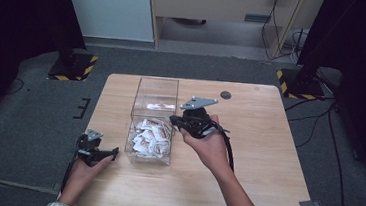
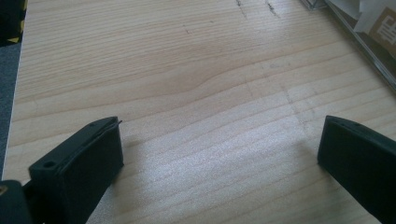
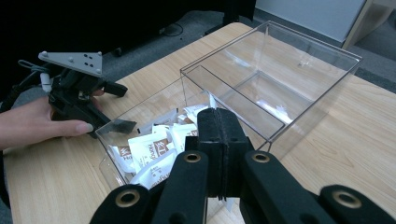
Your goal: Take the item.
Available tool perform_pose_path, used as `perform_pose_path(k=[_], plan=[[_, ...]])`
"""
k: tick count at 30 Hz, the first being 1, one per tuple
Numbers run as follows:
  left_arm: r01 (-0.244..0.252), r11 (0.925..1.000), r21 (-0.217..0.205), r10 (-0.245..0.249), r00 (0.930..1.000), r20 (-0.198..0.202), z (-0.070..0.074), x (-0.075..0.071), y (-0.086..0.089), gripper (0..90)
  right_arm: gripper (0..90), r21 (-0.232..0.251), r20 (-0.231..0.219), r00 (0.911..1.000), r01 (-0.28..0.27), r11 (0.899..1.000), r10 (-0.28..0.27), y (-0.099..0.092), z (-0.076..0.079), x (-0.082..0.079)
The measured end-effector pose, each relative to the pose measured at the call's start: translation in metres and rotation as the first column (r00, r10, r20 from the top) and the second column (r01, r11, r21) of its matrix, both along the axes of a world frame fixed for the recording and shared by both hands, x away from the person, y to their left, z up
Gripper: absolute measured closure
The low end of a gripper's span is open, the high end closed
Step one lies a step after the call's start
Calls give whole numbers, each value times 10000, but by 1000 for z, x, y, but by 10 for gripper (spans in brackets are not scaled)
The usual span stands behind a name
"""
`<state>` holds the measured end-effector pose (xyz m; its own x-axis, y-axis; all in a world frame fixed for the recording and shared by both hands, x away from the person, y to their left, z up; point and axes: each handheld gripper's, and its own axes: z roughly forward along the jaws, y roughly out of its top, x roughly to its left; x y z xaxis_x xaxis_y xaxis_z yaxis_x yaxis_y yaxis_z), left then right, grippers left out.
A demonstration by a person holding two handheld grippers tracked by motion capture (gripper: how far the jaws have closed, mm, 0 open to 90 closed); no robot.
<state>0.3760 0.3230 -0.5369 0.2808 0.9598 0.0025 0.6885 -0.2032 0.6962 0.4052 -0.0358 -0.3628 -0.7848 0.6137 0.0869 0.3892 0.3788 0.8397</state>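
Two tongs, left [image 2: 219,154] wide open, right [image 3: 218,135] closed

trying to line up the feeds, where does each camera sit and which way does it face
High view: above the person's side, looking forward and down on the table; both forearms, left gripper and right gripper show.
Left gripper view: on the left gripper, looking down at bare wood; its jaws stand wide apart.
Right gripper view: on the right gripper, jaws shut, facing the clear box and packets.
Shared: the box and packets also show in the high view.
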Motion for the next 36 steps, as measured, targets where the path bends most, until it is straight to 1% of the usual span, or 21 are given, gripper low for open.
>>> perform_pose_path(k=[10,26,32,36], plan=[[-3,10000,-1,3,10000,0,0,0,0,0,899,-1,-65,9998,169,9999,-169,-11,-4,0],[-6,10000,2,6,10000,0,0,0,0,0,899,-45,-123,9995,279,9996,-280,-21,-10,-1],[-6,10000,0,6,10000,1,0,0,0,0,899,46,-198,9991,364,9993,-363,-25,-13,-1],[-9,10000,-1,9,10000,1,0,0,0,0,899,23,-229,9990,390,9992,-389,-28,-16,-2]])
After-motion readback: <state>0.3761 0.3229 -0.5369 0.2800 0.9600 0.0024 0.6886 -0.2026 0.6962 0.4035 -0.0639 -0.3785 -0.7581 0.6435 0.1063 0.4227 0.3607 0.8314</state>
